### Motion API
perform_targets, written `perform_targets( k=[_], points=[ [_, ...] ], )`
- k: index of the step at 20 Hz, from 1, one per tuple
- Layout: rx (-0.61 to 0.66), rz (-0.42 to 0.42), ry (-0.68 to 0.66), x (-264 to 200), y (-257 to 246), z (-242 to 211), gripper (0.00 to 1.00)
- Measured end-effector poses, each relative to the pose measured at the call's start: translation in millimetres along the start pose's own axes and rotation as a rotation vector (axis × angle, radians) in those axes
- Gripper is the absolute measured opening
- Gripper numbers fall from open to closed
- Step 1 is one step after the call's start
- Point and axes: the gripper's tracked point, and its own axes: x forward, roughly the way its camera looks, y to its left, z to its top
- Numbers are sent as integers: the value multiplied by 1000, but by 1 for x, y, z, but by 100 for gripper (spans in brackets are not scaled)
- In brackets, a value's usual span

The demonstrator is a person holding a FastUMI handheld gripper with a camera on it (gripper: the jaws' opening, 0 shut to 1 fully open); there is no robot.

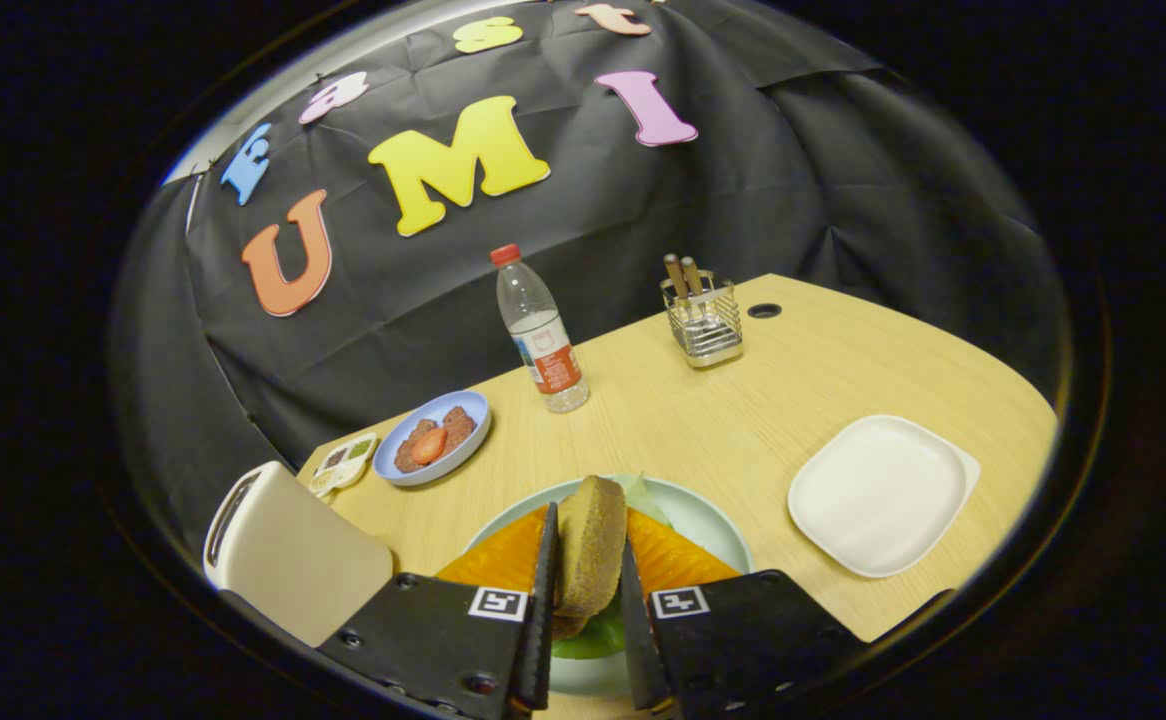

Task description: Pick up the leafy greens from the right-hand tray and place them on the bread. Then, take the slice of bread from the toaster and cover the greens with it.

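Note:
My gripper (pixel 588 540) is shut on a brown slice of bread (pixel 589 545), held on edge between both fingers. Directly under it lies a pale green round plate (pixel 713 525) with the leafy greens (pixel 583 640) on it; a bit of green also peeks out beyond the slice. The bread beneath the greens is hidden by my fingers and the held slice. The cream toaster (pixel 288 555) stands just to the left of the fingers, its slot turned away. The white square tray (pixel 878 495) to the right lies bare.
A blue plate (pixel 438 438) with meat and a tomato slice sits beyond the toaster, a small sauce dish (pixel 343 462) beside it. Further back stand a water bottle (pixel 541 330) and a wire cutlery holder (pixel 703 318). A cable hole (pixel 764 310) lies near the table's far edge.

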Motion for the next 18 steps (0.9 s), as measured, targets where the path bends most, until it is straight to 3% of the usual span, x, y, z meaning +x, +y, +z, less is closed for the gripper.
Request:
perform_targets(
  k=[4, 7, 11, 18],
  points=[
    [0, -31, 10, 3, -20, 0, 52],
    [14, -45, -4, -1, -32, 5, 52],
    [6, -47, -23, -7, -37, 10, 64],
    [-114, -32, -107, -71, -27, 21, 86]
  ],
)
